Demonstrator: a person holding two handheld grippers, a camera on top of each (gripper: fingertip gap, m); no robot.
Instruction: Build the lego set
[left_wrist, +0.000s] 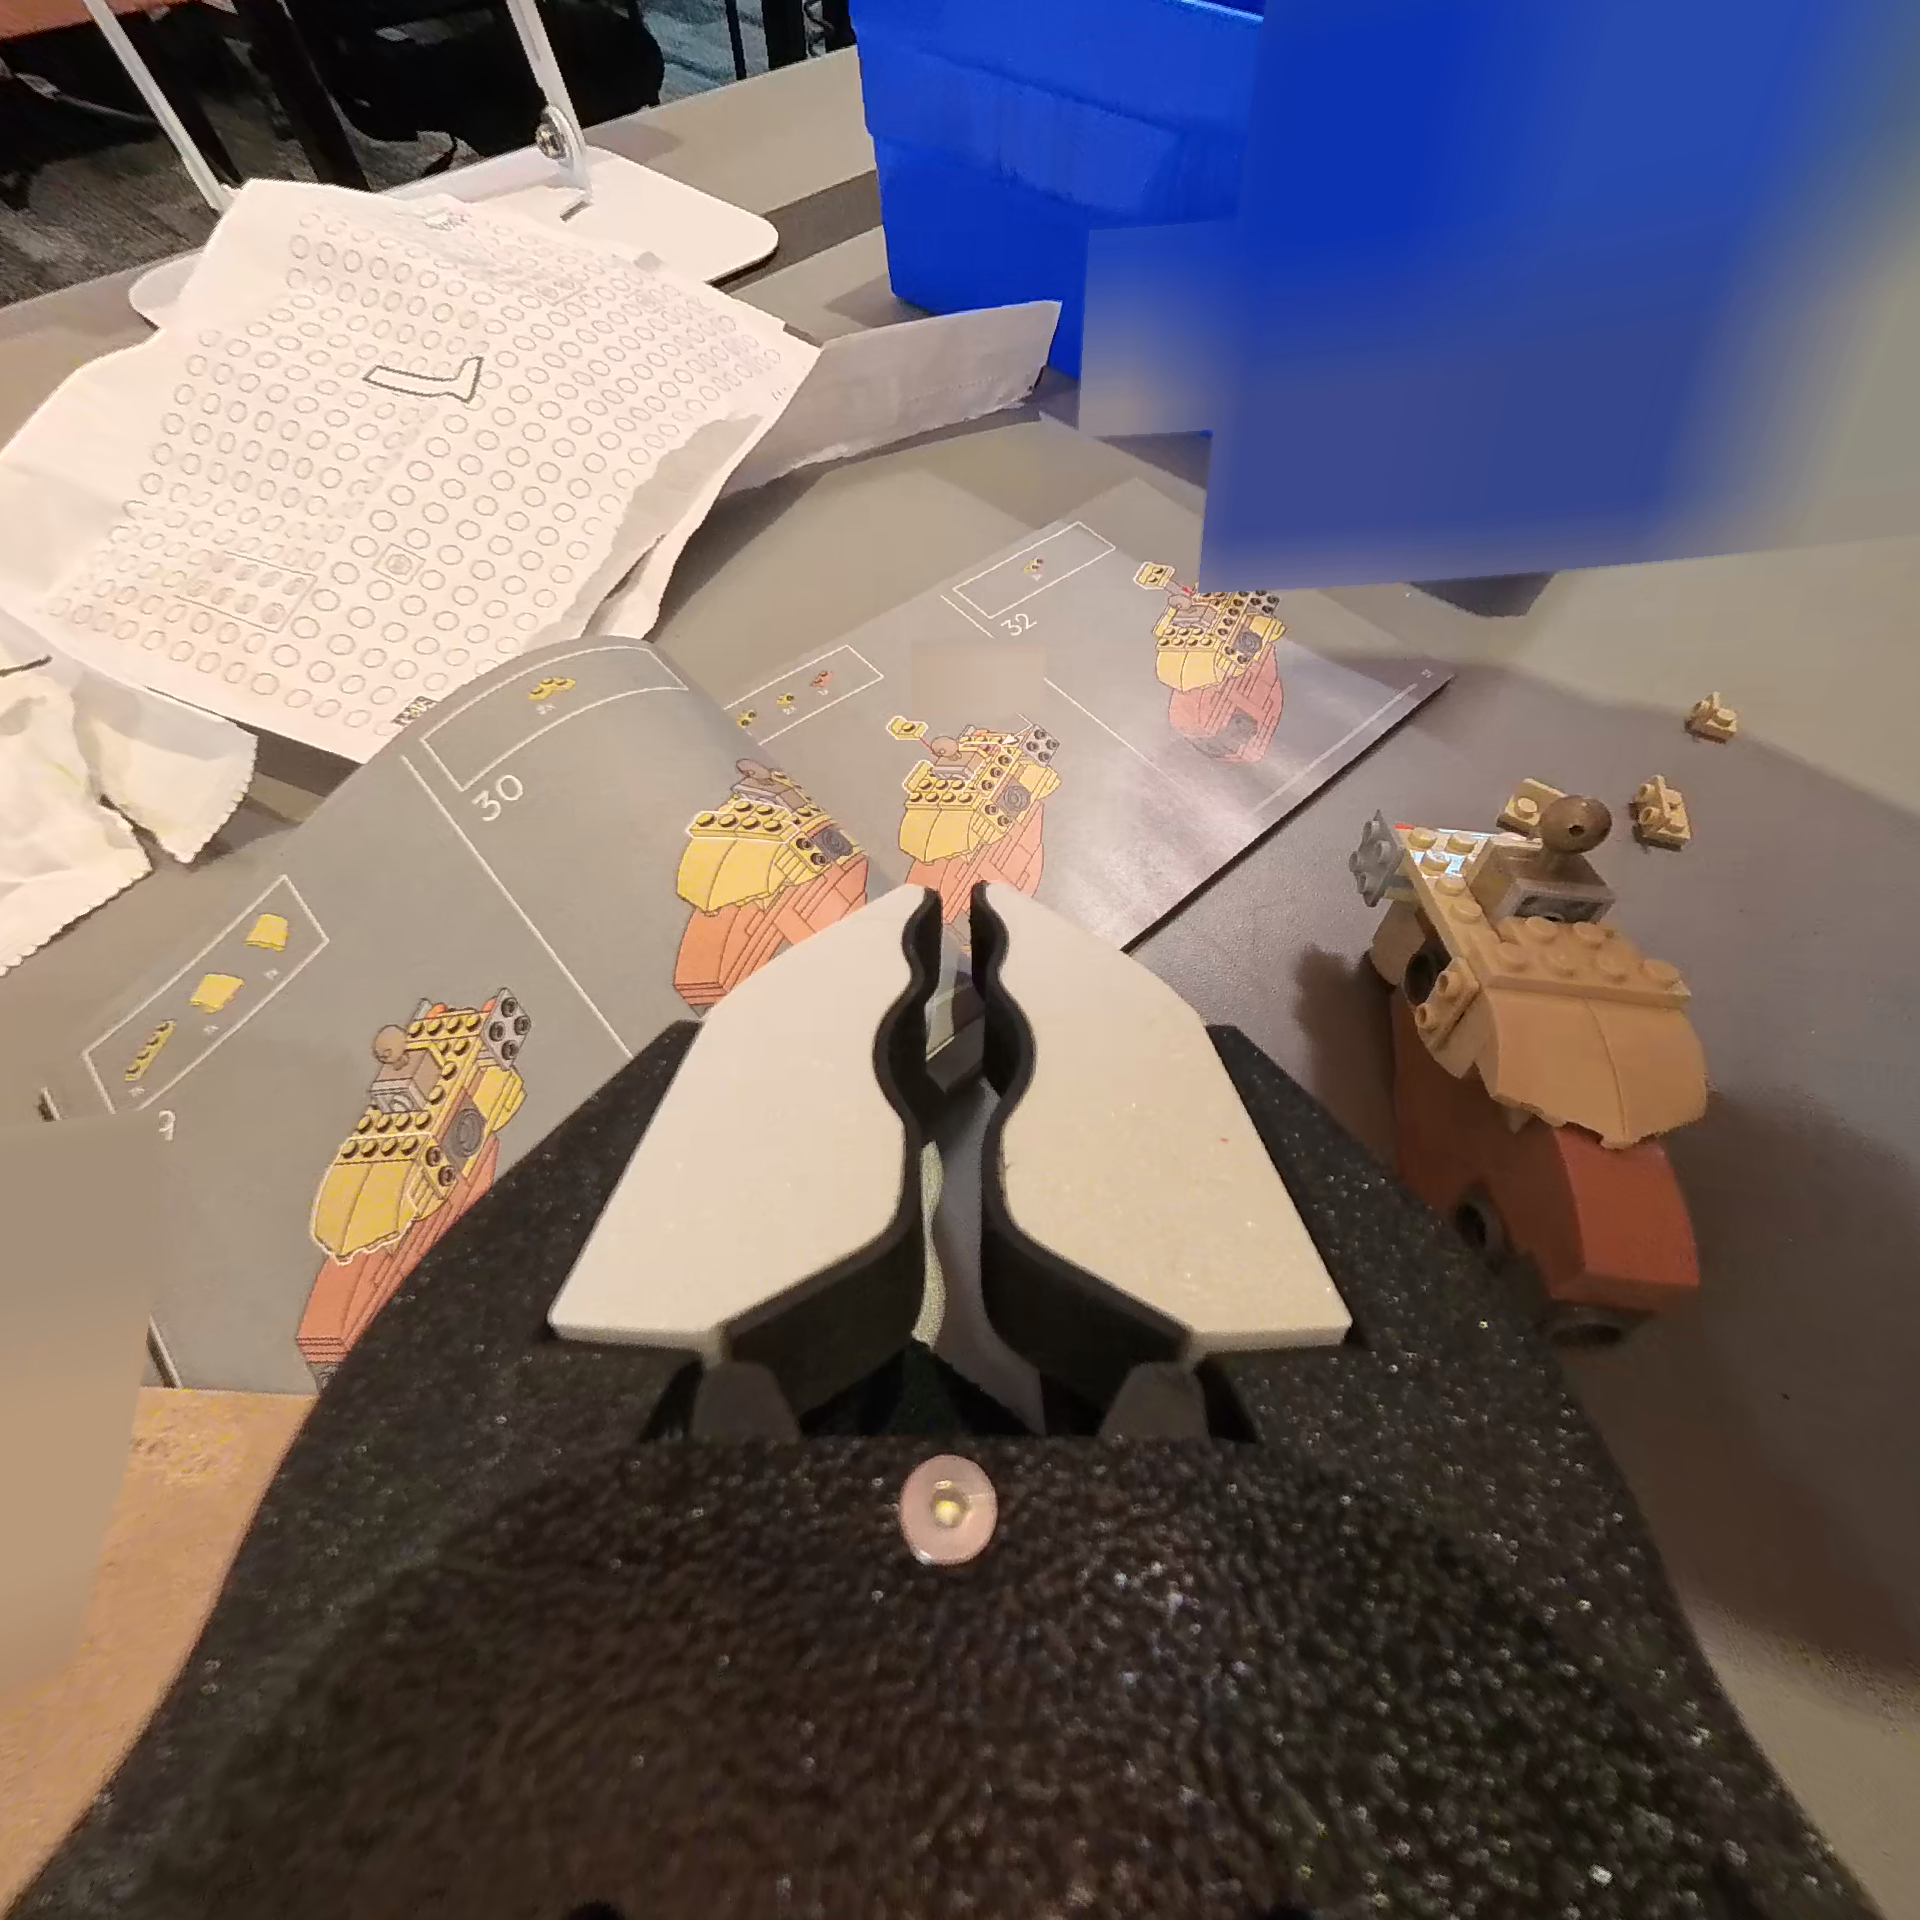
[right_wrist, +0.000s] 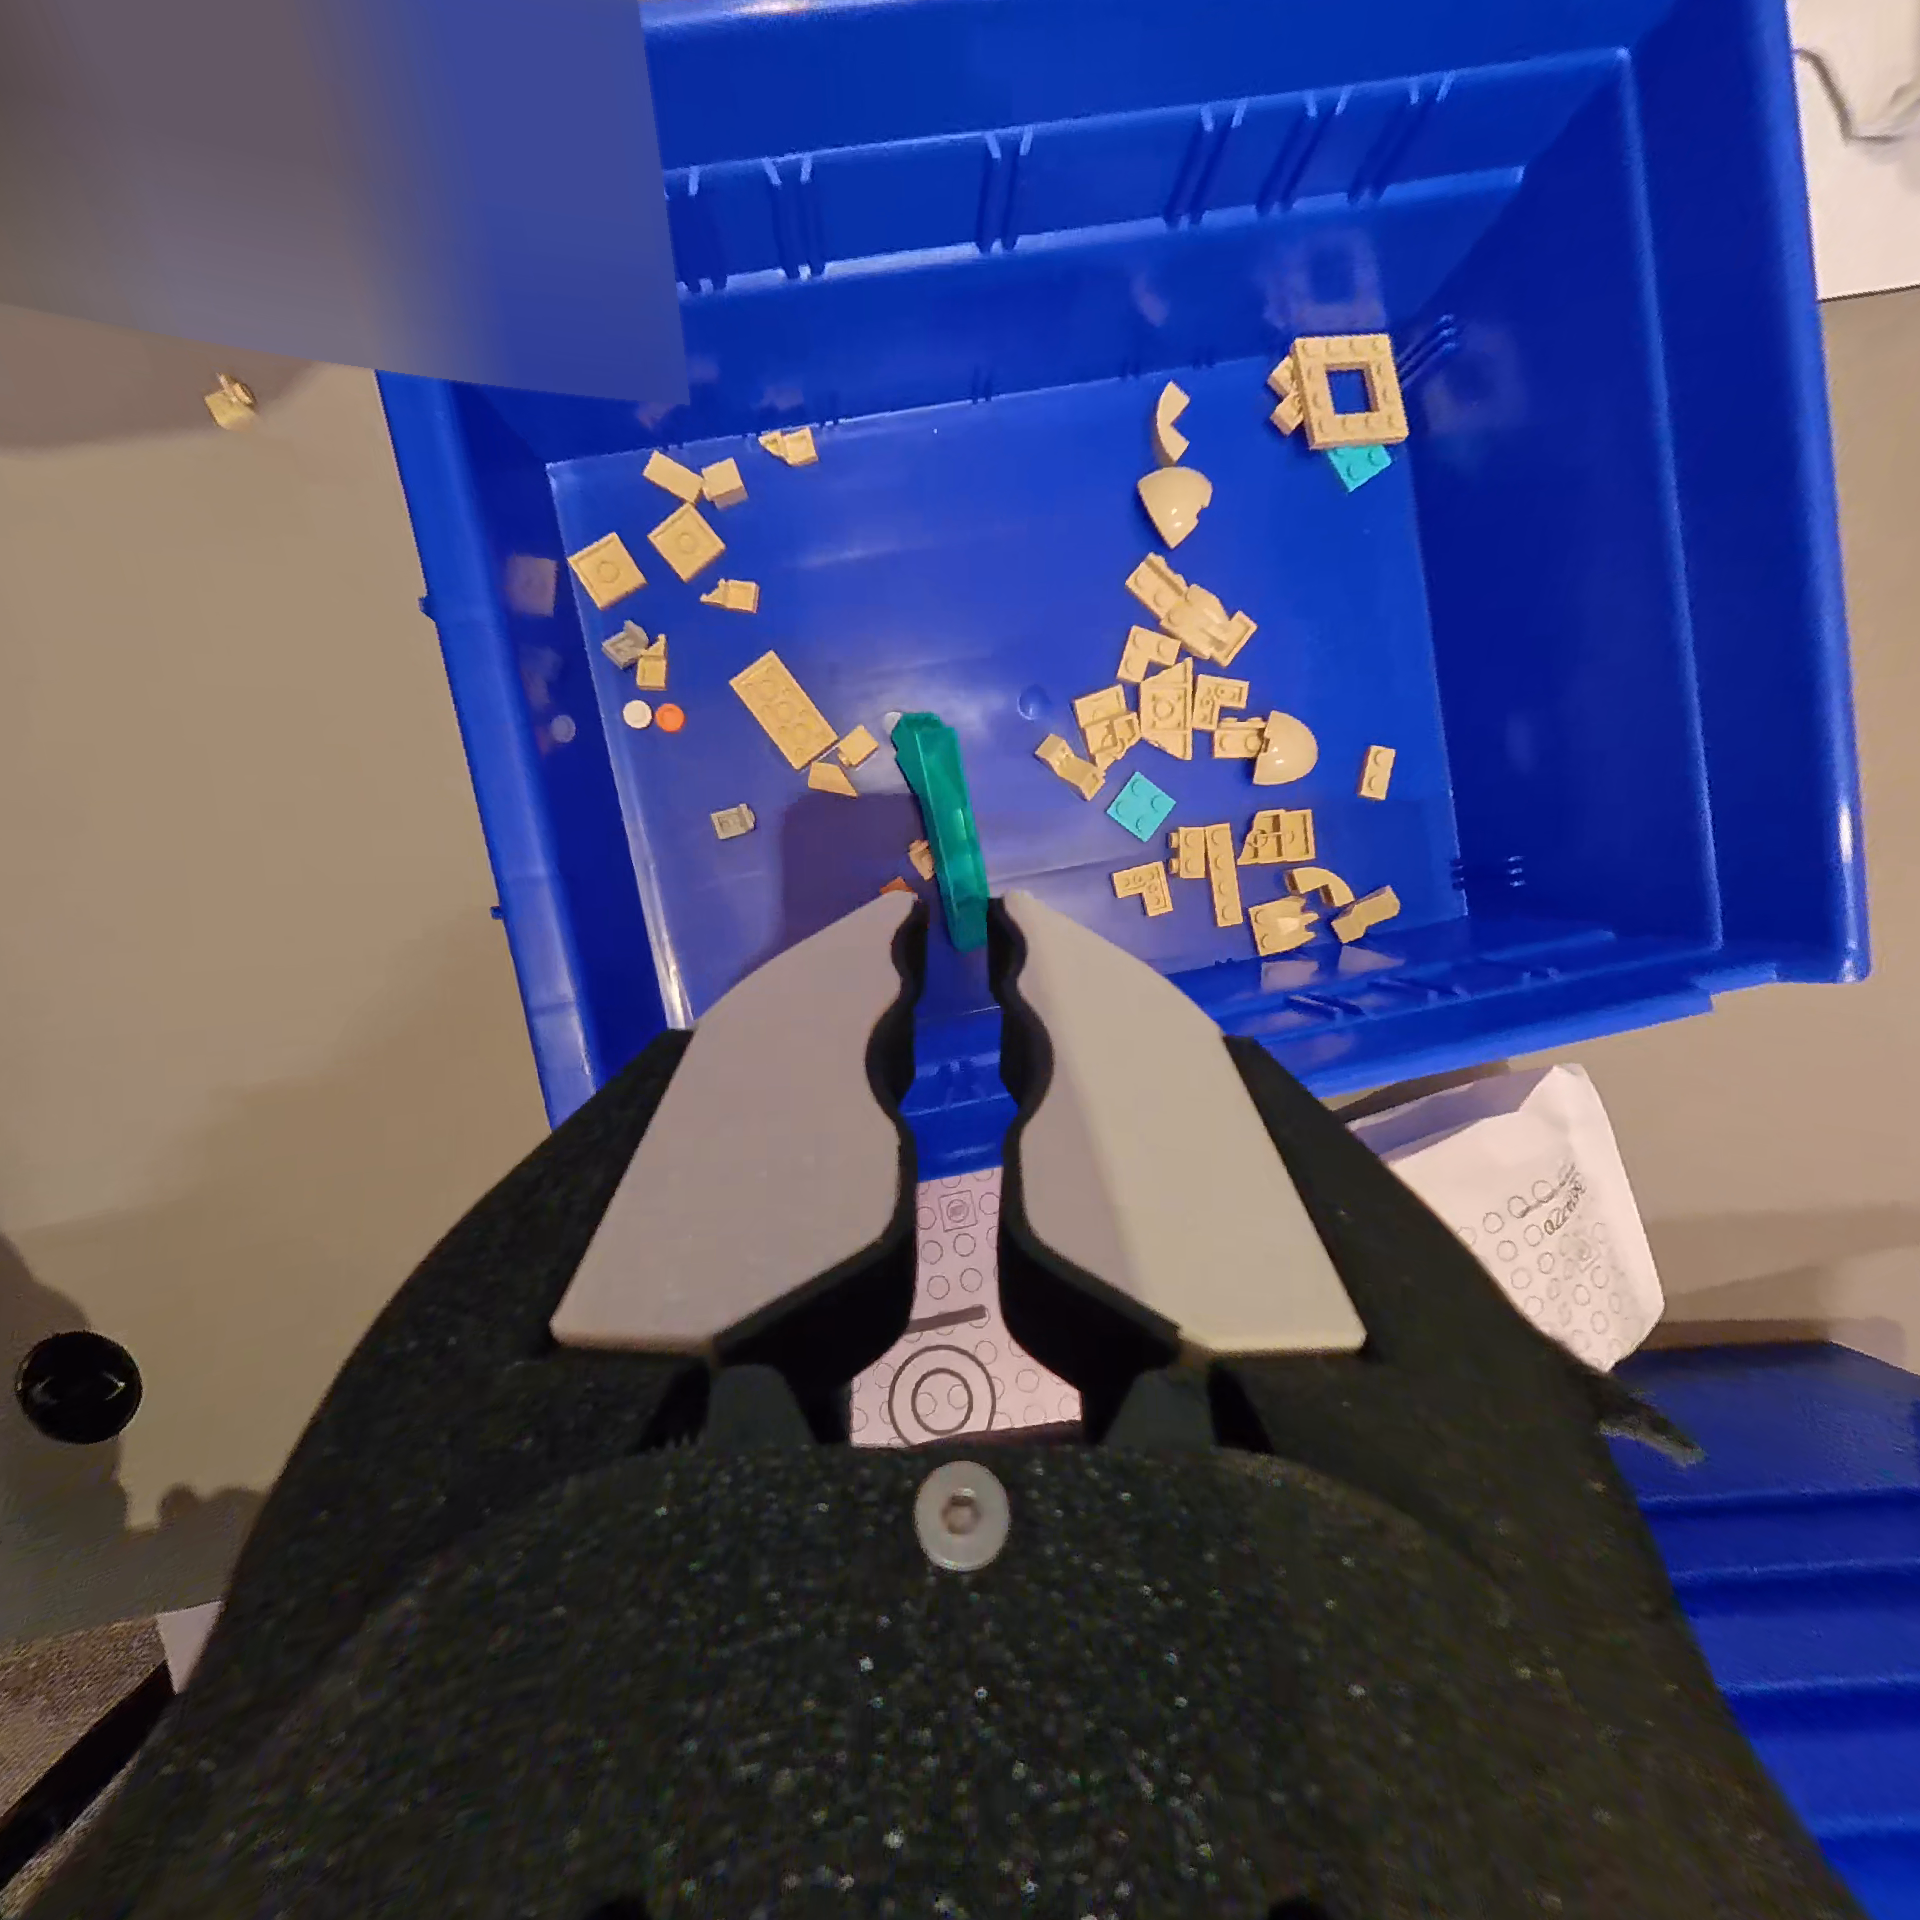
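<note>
Above the blue bin, right tongs pinch a teal translucent piece; left tongs, nearly closed and empty, overhang the instruction booklet.

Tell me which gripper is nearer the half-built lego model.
Left. The left gripper hovers over the instruction booklet just beside the half-built lego model; the right gripper is at the blue bin.
</note>
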